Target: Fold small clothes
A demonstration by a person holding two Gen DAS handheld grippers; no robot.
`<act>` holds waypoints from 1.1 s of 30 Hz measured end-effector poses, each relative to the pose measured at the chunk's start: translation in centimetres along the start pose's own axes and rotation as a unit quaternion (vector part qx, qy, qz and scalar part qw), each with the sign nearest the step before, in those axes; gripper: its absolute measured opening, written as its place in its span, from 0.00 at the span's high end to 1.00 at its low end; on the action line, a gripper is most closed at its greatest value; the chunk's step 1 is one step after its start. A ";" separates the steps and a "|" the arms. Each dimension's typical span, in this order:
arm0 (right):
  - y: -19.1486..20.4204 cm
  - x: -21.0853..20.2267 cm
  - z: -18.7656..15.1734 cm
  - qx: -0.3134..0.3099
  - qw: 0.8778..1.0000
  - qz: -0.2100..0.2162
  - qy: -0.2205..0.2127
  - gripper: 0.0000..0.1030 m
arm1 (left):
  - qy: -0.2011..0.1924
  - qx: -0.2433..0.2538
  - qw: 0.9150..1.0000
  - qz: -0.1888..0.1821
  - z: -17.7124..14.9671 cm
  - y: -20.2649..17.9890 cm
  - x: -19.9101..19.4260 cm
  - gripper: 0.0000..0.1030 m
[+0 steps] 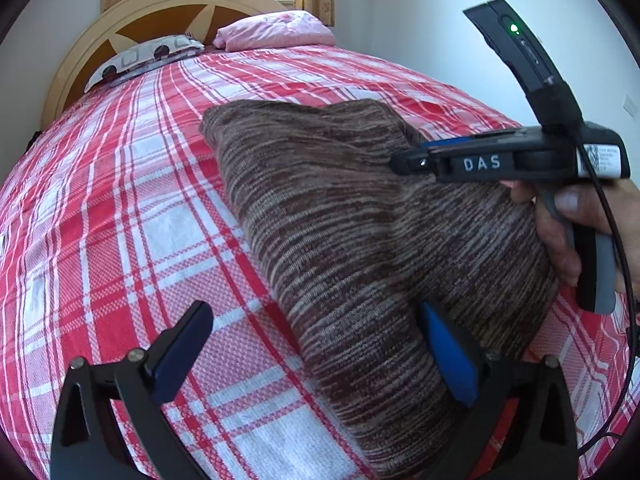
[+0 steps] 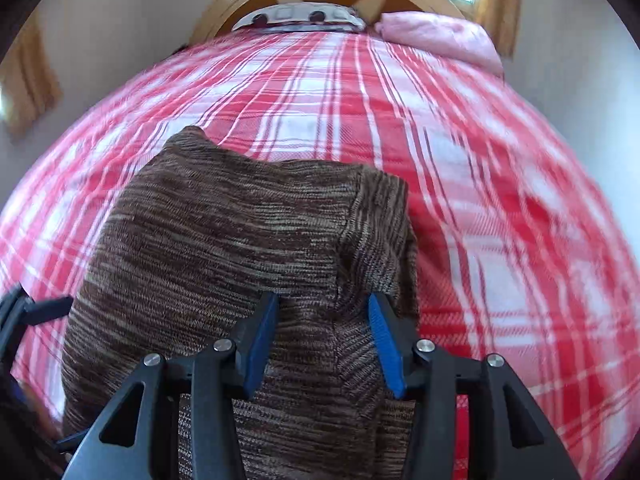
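Observation:
A brown striped knit garment [image 1: 340,216] lies folded on the red and white plaid bedspread [image 1: 132,208]. My left gripper [image 1: 314,310] is open wide at the garment's near end. Its left finger is over the bedspread and its right finger [image 1: 448,356] rests on the knit. My right gripper [image 2: 323,300] hangs low over the garment [image 2: 224,232], its blue pads [image 2: 260,344] apart with a raised seam of cloth between them, not pinched. In the left wrist view the right gripper [image 1: 404,163] is seen from the side, held by a hand [image 1: 560,232].
At the head of the bed a pink pillow [image 1: 276,30] and a patterned pillow [image 1: 140,58] lie against a round wooden headboard [image 1: 120,16]. White walls close in on both sides. A black cable [image 1: 624,264] hangs from the right gripper.

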State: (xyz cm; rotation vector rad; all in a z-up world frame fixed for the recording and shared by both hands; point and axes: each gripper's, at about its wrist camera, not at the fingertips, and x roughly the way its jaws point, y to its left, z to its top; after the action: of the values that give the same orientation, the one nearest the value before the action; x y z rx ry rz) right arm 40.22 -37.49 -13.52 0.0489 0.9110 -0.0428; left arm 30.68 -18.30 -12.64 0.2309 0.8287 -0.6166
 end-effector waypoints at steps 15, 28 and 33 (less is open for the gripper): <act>-0.5 -4.3 -2.0 0.019 0.999 0.008 -0.033 0.54 | -0.001 -0.006 1.000 0.002 -0.1 0.3 -0.1 0.00; -6.6 -4.9 -2.0 0.094 0.993 0.063 -0.037 0.46 | 0.001 -0.075 0.996 -0.056 1.0 1.9 -0.7 0.00; -8.3 -1.8 -0.2 0.111 0.988 0.106 -0.018 0.44 | 0.037 -0.077 0.994 -0.065 1.6 1.3 1.0 0.00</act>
State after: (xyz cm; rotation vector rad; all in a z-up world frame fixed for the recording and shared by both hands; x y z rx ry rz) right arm 38.49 -45.70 -12.38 0.3512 0.8585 0.0521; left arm 32.99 -18.36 -12.39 0.0591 0.9641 -0.6654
